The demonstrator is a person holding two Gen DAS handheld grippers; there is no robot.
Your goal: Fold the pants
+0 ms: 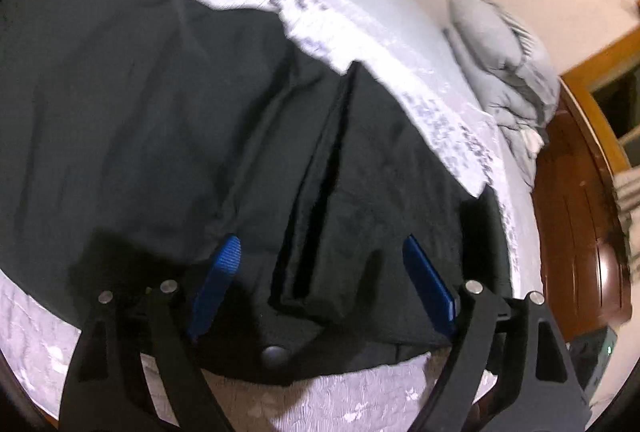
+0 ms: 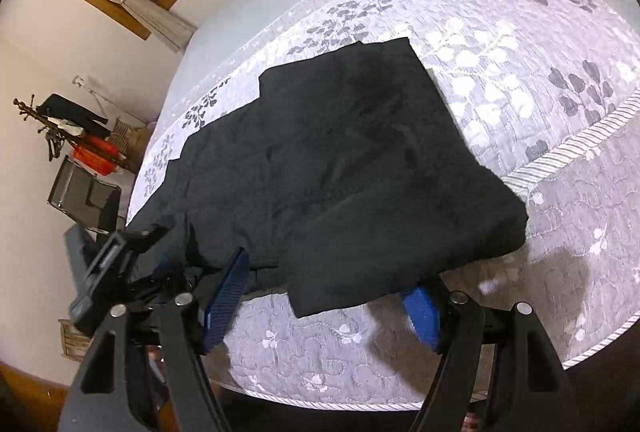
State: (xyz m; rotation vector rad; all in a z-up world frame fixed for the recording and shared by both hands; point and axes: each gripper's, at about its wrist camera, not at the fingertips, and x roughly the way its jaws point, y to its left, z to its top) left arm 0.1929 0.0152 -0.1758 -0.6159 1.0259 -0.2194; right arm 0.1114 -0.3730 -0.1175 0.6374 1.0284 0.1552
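Nearest the left wrist camera, the left gripper (image 1: 324,284) has its blue ribbed fingers (image 1: 218,280) spread wide over the waist end of the black pants (image 1: 160,120), with nothing pinched between them; only this view shows the round waistband button (image 1: 274,354) and the long open fly seam running up the cloth. The right wrist view shows instead the whole garment (image 2: 340,168), lying on the bed as a broad, softly creased, matte slab whose layers step back in squared corners toward the far end. There the right gripper (image 2: 324,302) also has its fingers (image 2: 224,306) spread, one on each side of the near fold's corner, not gripping it; part of the left gripper's black frame (image 2: 104,272) crowds in at the left edge of the pants. The bedspread (image 2: 520,80) is pale grey, quilted, printed with dark and white leaf sprigs and edged with a striped band. Farther off, the left view takes in rumpled grey bedding (image 1: 508,72) by a brown wooden board (image 1: 580,224), somewhat blurred; the right view takes in a dark chair (image 2: 86,198), a red basket (image 2: 96,154), a coat rack (image 2: 52,124) and gathered beige curtains (image 2: 120,0) against the wall.
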